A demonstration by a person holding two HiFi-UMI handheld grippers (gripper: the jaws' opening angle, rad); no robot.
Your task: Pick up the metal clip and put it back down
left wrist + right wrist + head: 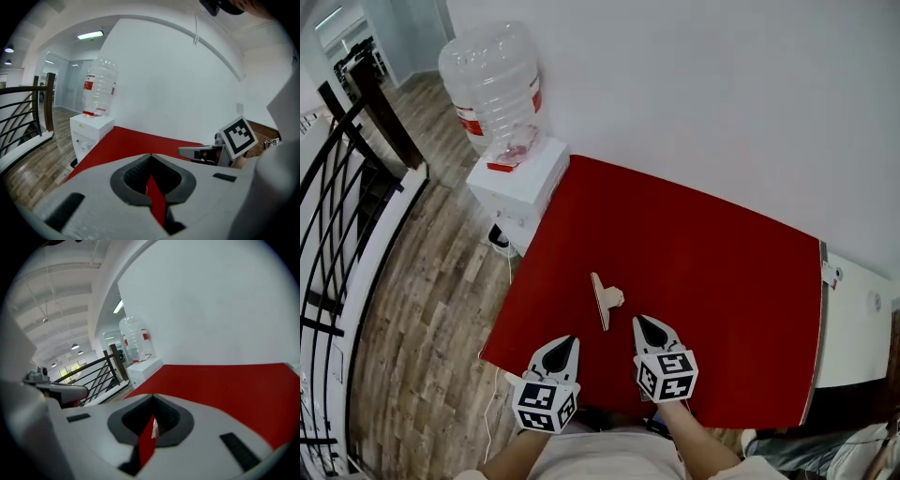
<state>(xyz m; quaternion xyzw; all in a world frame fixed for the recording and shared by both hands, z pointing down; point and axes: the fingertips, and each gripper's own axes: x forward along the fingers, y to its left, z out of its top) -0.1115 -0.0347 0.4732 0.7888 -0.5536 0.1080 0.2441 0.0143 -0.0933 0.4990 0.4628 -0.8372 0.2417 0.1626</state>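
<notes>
A pale metal clip [605,299], a long bar with a rounded handle, lies flat on the red tabletop [712,272] near its front edge. My left gripper [570,340] hovers just short of it on the near left, jaws together and nothing between them. My right gripper [641,322] sits close to the clip's right, also shut and empty. In the left gripper view the left gripper [150,155] has its tips meeting, and the right gripper [190,152] shows to its right. The right gripper view shows the right gripper [153,396] closed over red tabletop; the clip is hidden there.
A water dispenser [517,183] with a large clear bottle [495,86] stands off the table's far left corner. A black railing [337,197] runs along the wooden floor at left. White wall behind the table; a white ledge [855,314] borders its right edge.
</notes>
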